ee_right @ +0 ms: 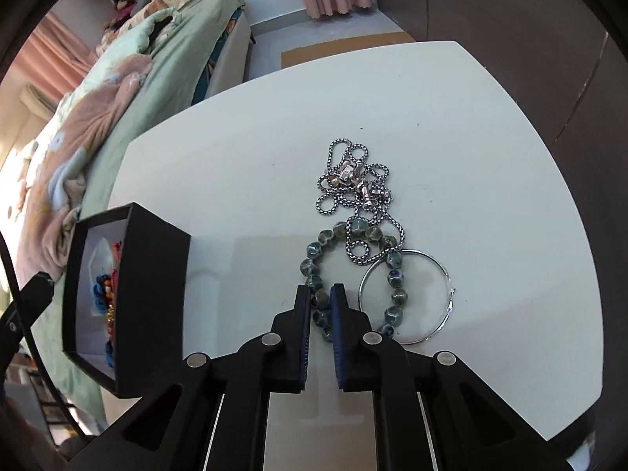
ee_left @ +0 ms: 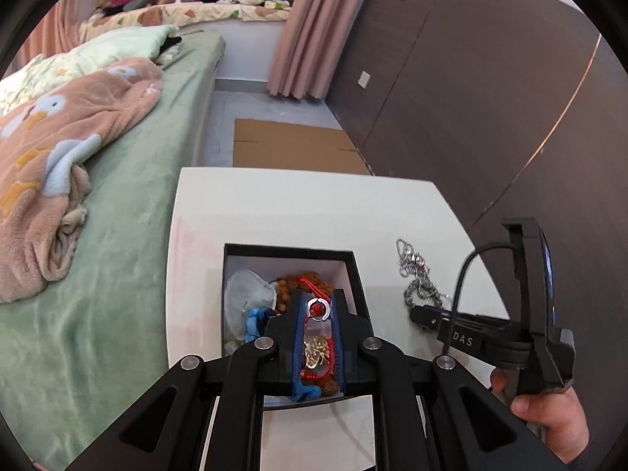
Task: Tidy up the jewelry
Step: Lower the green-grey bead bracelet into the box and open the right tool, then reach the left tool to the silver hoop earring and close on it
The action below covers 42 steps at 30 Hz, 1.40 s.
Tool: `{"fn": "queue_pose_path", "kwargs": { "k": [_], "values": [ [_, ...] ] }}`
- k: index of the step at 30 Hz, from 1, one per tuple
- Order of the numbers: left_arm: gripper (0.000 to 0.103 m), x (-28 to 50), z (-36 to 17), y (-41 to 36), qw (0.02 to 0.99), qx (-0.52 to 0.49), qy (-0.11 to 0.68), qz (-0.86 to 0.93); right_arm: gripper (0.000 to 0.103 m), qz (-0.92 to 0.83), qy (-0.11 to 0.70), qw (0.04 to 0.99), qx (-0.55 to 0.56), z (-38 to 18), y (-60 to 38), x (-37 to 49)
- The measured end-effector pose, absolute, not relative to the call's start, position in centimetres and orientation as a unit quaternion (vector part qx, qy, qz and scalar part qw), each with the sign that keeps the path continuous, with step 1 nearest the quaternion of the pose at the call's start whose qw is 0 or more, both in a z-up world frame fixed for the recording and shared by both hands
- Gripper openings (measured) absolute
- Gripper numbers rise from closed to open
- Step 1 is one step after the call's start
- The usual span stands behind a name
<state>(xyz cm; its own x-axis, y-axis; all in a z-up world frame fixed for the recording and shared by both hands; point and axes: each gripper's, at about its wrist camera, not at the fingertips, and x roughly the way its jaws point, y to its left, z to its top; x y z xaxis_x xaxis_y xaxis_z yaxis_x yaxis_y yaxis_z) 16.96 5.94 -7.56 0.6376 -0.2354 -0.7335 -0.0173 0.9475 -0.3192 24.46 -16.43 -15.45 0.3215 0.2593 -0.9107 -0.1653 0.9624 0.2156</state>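
Observation:
A black jewelry box (ee_left: 355,271) stands on the white table (ee_left: 298,208); it also shows at the left in the right wrist view (ee_right: 157,274). It holds beads, red cord, blue cord and a clear bag. My left gripper (ee_left: 318,308) is over the box, shut on a small silver ring (ee_left: 318,309). My right gripper (ee_right: 320,296) is closed around the green bead bracelet (ee_right: 314,251), which lies on the table. A silver chain necklace (ee_right: 353,180) and a thin silver hoop (ee_right: 406,296) lie tangled with the bracelet.
A bed with a green sheet (ee_left: 129,204) and a pink blanket (ee_left: 59,145) runs along the table's left side. A flat cardboard sheet (ee_left: 290,145) lies on the floor beyond the table. A dark wall panel (ee_left: 471,98) stands to the right.

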Motion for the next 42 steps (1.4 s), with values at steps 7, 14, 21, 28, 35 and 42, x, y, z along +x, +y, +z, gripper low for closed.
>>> {"fn": "queue_pose_path", "kwargs": {
  "k": [7, 14, 21, 28, 35, 42],
  "values": [
    [0.051, 17.2, -7.2, 7.3, 0.883, -0.188, 0.426, -0.059, 0.011, 0.165, 0.506, 0.84, 0.104, -11.8, -18.2, 23.1],
    [0.086, 16.8, -6.7, 9.5, 0.887, -0.225, 0.402, -0.036, 0.011, 0.228, 0.446, 0.847, 0.177, -8.7, -18.9, 22.0],
    [0.086, 16.8, -6.7, 10.7, 0.884, -0.244, 0.398, -0.02, 0.011, 0.298, 0.401, 0.844, 0.193, -6.6, -16.3, 21.0],
    [0.086, 16.5, -6.2, 11.2, 0.893, -0.236, 0.383, 0.0, 0.011, 0.354, 0.388, 0.828, 0.197, -6.2, -12.5, 20.1],
    [0.086, 16.4, -6.5, 12.0, 0.893, -0.241, 0.38, 0.01, 0.047, 0.358, 0.432, 0.81, 0.169, -7.7, -9.6, 20.4],
    [0.086, 16.4, -6.3, 11.2, 0.896, -0.243, 0.372, 0.002, 0.055, 0.326, 0.424, 0.821, 0.199, -7.6, -14.2, 20.4]
  ]
}}
